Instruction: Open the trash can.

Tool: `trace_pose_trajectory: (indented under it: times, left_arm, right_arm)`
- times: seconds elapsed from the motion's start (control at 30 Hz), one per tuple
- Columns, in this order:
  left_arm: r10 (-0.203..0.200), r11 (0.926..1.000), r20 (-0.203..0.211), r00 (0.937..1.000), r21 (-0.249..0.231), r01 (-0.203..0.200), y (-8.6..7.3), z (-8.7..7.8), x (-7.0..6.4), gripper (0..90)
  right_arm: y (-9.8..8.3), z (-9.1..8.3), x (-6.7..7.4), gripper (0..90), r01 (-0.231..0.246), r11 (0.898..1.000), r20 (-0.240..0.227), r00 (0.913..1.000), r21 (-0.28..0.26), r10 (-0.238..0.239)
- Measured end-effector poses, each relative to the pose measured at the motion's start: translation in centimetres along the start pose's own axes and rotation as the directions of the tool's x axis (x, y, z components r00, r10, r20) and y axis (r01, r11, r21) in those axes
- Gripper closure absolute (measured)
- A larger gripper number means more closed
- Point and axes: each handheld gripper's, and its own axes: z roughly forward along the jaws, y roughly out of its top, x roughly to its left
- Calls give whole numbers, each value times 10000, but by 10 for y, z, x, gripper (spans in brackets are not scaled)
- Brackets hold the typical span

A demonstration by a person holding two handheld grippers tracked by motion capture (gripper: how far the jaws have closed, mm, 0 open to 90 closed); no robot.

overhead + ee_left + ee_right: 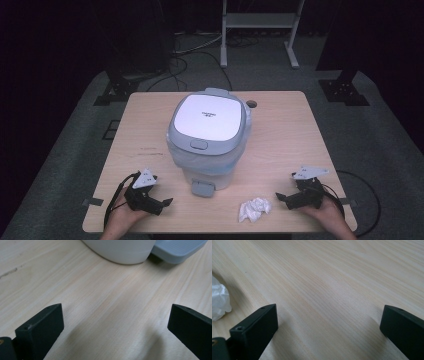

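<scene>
Black left gripper [161,205] and right gripper [283,198], grey triangular plates, seemingly black cables

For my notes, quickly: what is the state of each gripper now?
Left gripper: open, holding nothing.
Right gripper: open, holding nothing.

I count 1 pedal bin [209,135] and 1 crumpled tissue [254,209] on 1 table [295,145]. I hold 2 grippers: my left gripper [159,204] and my right gripper [286,198].

A recording lab or studio is suggested: a bare wooden table [280,145] is set on grey carpet [380,145], dark curtains are hung around, and a metal stand [260,22] and loose cables [192,47] are seen at the far side.
</scene>
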Motion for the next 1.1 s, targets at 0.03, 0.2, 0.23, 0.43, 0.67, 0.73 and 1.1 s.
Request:
trace_pose_trajectory:
  times: [0.03, 0.2, 0.23, 0.43, 0.67, 0.73, 1.1]
  left_arm:
    - [0, 10000, 0, 10000, 0, 0, 0, 0, 0, 0]
    - [55, 9998, 83, 10000, -187, -54, 3, -5, -3, 0]
    - [66, 9998, 89, 9999, -206, -64, 4, -6, -4, 0]
    - [164, 9982, 192, 9997, -571, -153, 10, -13, -10, 0]
    - [205, 9965, 389, 9990, -817, -173, 18, -22, -14, 0]
    - [191, 9962, 432, 9989, -858, -153, 20, -24, -14, 0]
    - [213, 9925, 644, 9977, -1219, -133, 30, -37, -16, 60]
  right_arm:
    - [0, 0, 0, 6, 0, 10000, 0, 10000, 0, 0]
    - [0, 0, 0, 6, -1, 10000, 0, 10000, -1, 1]
    - [0, 0, 0, 6, -2, 10000, -1, 10000, 0, 2]
    - [0, 0, 0, 6, -2, 10000, 1, 10000, 0, 2]
    - [0, 0, 0, 6, -3, 10000, 1, 10000, -1, 3]
    - [0, 0, 0, 6, -1, 10000, 1, 10000, -3, 1]
    - [0, 0, 0, 6, -4, 10000, -3, 10000, -5, 4]
